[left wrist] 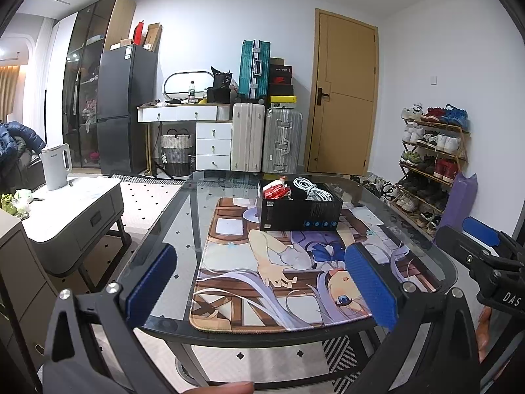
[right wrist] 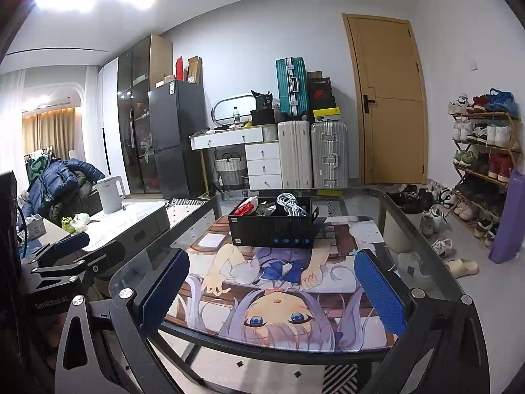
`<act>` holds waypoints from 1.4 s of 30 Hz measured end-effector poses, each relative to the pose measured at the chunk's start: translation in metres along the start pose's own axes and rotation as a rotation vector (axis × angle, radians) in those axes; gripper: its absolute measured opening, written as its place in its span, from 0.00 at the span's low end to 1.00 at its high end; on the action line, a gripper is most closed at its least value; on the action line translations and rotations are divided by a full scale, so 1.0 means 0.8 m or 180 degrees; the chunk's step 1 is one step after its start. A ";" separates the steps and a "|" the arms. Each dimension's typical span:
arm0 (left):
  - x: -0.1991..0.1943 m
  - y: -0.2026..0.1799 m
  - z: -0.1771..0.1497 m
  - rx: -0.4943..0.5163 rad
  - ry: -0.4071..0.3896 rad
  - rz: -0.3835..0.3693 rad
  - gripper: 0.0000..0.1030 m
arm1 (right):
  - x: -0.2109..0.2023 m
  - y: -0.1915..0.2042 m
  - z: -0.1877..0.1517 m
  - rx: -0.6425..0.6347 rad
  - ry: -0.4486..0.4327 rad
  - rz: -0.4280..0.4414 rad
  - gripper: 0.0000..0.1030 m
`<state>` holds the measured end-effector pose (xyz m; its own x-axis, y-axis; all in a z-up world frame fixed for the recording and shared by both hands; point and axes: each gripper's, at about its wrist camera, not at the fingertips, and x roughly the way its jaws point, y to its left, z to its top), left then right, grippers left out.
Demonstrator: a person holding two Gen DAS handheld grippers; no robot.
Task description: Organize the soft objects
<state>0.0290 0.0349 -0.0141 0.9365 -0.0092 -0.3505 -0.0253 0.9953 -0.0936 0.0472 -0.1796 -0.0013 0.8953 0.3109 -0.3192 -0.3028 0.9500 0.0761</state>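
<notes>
I see both sets of jaws spread wide, empty: left gripper (left wrist: 262,282), right gripper (right wrist: 272,287), low in frame over the glass desk (left wrist: 157,256). At centre frame the black box (left wrist: 298,211) sits on the printed mat (left wrist: 295,279), holding a red-and-white packet (left wrist: 274,190) and coiled white cable (left wrist: 313,190).

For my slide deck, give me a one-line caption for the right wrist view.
Open right tool hovers over the printed mat, facing a black box holding a white cable and red packet.
</notes>
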 end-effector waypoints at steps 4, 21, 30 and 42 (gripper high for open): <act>0.000 0.000 0.000 -0.0001 0.0003 -0.0003 1.00 | 0.000 0.001 -0.001 -0.0007 -0.0003 -0.0001 0.99; -0.002 0.000 0.003 -0.0015 0.0021 -0.0043 1.00 | 0.000 0.001 -0.002 -0.0034 0.0003 0.0018 0.99; -0.001 -0.001 0.003 -0.0021 0.0030 -0.0044 1.00 | 0.001 0.001 -0.003 -0.0041 0.0004 0.0019 0.99; 0.000 0.001 0.003 -0.0025 0.0034 -0.0052 1.00 | 0.001 0.001 -0.001 -0.0010 0.0018 0.0016 0.99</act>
<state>0.0300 0.0356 -0.0122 0.9330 -0.0264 -0.3590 -0.0129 0.9942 -0.1066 0.0474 -0.1789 -0.0020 0.8919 0.3155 -0.3241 -0.3083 0.9483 0.0748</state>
